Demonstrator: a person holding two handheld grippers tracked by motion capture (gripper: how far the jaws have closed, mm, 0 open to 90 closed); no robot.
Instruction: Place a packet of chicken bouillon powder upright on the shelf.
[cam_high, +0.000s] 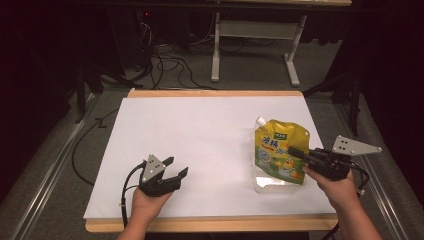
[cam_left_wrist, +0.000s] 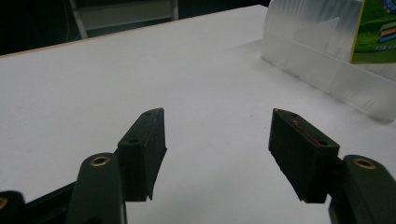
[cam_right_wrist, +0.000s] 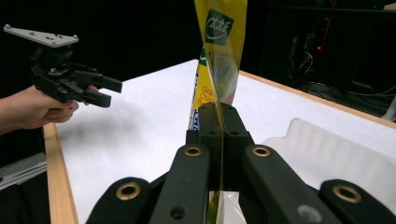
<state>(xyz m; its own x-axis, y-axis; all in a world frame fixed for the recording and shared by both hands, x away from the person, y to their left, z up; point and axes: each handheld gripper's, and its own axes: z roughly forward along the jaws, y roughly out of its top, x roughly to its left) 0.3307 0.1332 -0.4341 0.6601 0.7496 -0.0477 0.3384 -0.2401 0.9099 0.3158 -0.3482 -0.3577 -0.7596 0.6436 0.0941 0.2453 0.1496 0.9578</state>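
1. The right gripper (cam_high: 300, 153) is clamped on the side edge of the yellow plastic spouted pouch with a clear base (cam_high: 278, 153), probably to steady or lift it.
2. That pouch rests on the white-topped desk (cam_high: 200, 130), on its right half, white spout pointing away.
3. The left gripper (cam_high: 175, 169), well left of the pouch, hovers with jaws spread wide, holding nothing.
4. Nothing lies between gripper and pouch; cables (cam_high: 165, 62) trail on the floor beyond the desk.
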